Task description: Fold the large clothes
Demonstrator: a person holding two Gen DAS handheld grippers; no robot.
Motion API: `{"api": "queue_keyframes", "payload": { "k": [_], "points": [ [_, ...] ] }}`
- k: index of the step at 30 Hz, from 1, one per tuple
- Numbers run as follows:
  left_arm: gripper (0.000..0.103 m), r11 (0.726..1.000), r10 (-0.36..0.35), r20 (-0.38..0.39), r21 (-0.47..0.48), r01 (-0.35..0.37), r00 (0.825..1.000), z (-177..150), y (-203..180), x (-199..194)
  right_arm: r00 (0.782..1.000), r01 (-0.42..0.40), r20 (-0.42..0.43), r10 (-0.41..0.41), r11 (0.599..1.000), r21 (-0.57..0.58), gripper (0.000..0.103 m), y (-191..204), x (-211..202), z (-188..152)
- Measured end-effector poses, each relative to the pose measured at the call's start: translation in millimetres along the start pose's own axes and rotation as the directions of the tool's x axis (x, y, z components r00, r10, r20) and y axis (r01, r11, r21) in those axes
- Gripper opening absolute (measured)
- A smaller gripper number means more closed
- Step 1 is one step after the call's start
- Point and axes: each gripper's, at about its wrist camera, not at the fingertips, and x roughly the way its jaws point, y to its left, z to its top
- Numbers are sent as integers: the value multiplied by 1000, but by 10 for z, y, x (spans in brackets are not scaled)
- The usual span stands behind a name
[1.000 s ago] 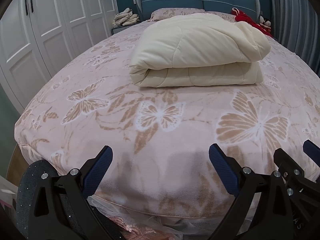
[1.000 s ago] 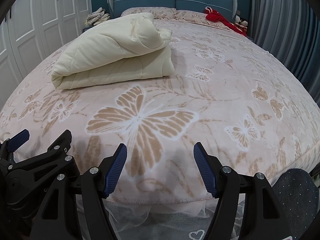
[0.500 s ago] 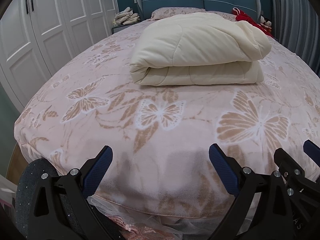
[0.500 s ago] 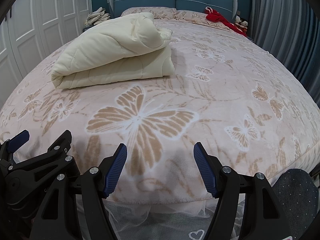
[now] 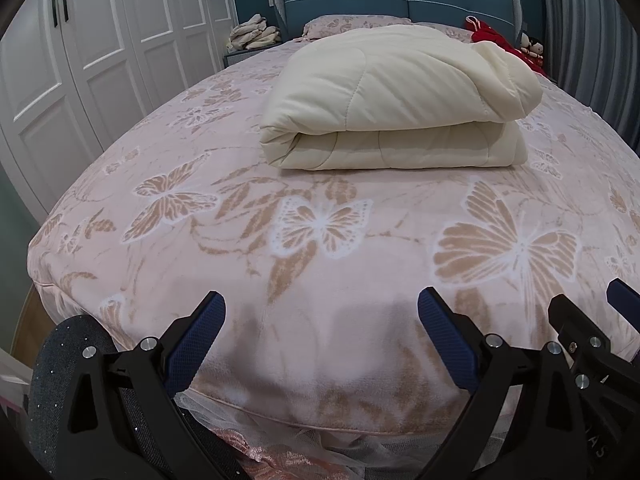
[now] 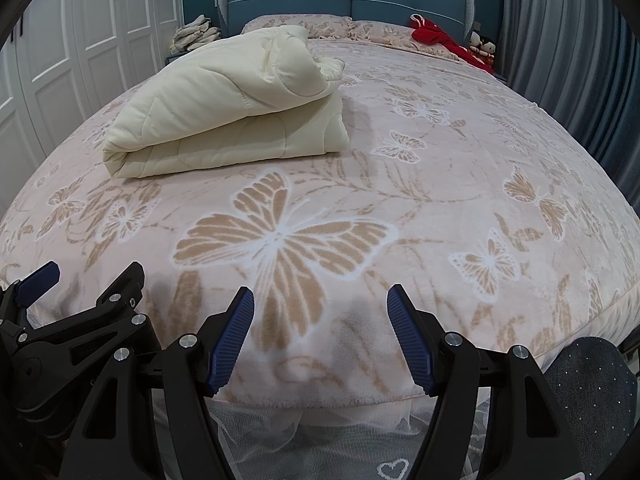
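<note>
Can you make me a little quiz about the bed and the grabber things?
1. True or false: the cream quilt is spread flat over the whole bed.
2. What is the left gripper holding? A) the quilt B) nothing C) the red cloth
3. Fill in: the pink cover is printed with big ____.

Key: 1. False, it lies folded in a thick bundle. 2. B, its jaws stand wide apart at the foot of the bed, and so do those of the right gripper. 3. butterflies.
</note>
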Motion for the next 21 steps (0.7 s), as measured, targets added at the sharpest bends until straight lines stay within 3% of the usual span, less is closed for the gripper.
{"api": "queue_keyframes", "payload": {
  "k": [21],
  "points": [
    [94,1000,11,10,15,-11,1000,10,-37,-15,1000,7,8,-7,1000,13,67,8,-15,6]
  ]
}}
